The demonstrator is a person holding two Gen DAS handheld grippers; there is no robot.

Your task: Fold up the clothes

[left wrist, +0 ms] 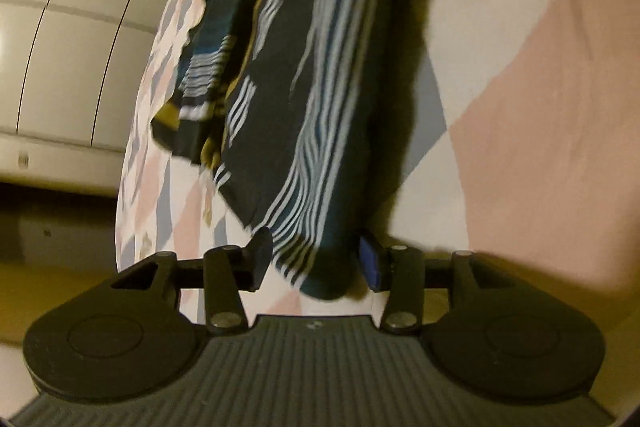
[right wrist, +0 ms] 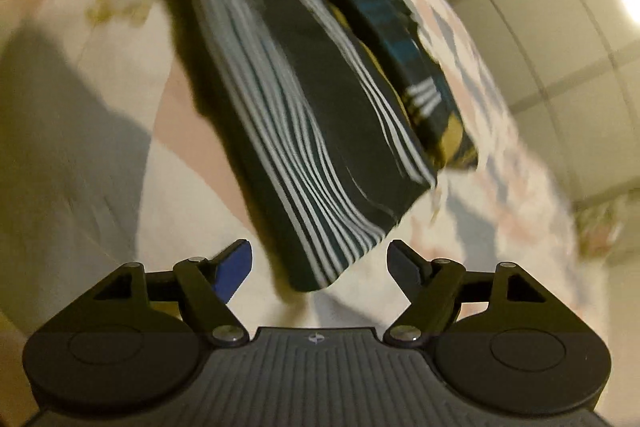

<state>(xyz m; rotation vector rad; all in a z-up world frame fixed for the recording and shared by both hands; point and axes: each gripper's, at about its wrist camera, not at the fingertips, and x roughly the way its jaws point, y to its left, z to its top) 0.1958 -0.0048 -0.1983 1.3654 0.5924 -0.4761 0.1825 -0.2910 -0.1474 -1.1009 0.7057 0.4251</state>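
Note:
A folded dark garment (left wrist: 304, 99) with white, teal and olive stripes lies on a pastel patterned bedsheet (left wrist: 520, 131). In the left wrist view its near corner sits between the fingers of my left gripper (left wrist: 316, 259), which is open around it. In the right wrist view the same garment (right wrist: 312, 131) stretches away from my right gripper (right wrist: 320, 263), whose jaws stand wide open with the garment's near corner between them. Both views are motion-blurred.
The bedsheet (right wrist: 100, 147) has pink, grey and white shapes with floral prints. The bed's edge drops off at the left of the left wrist view, where pale wardrobe doors (left wrist: 68, 39) stand. The same doors (right wrist: 560, 59) show at the right of the right wrist view.

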